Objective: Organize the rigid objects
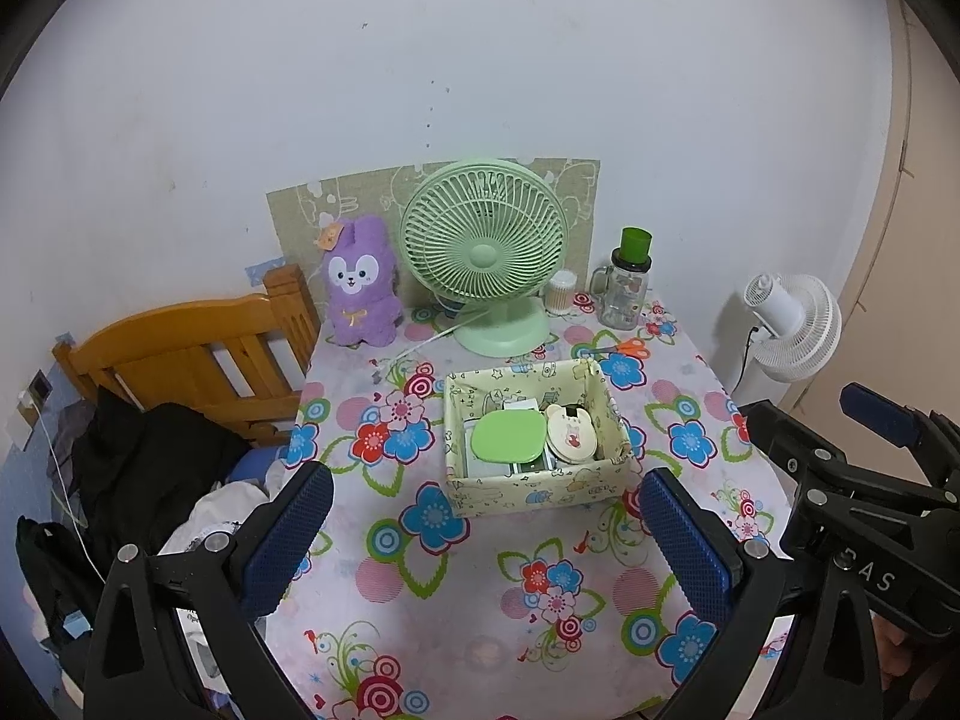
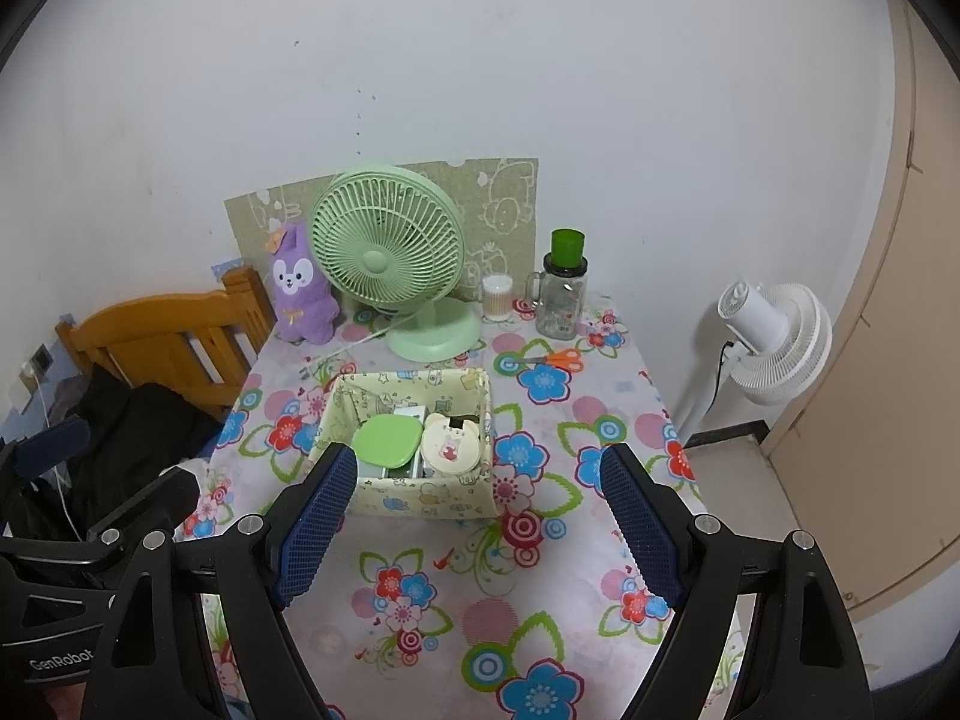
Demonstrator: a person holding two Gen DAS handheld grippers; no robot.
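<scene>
Cream patterned fabric box (image 1: 540,489) sits mid-table (image 1: 456,606), holding a green rounded lid (image 1: 509,435) and a white bear-shaped case (image 1: 571,433); we hover our left hand-held gripper (image 1: 486,531) and right hand-held gripper (image 2: 480,525), both spread wide and empty, before it.

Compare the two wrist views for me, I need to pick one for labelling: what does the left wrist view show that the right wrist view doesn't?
Only the left wrist view: the left gripper with its jaws open, and the right gripper beside it at the right edge. Only the right wrist view: the right gripper with open jaws, and the tan door. Both: the box of items, green fan, purple plush, orange scissors.
</scene>
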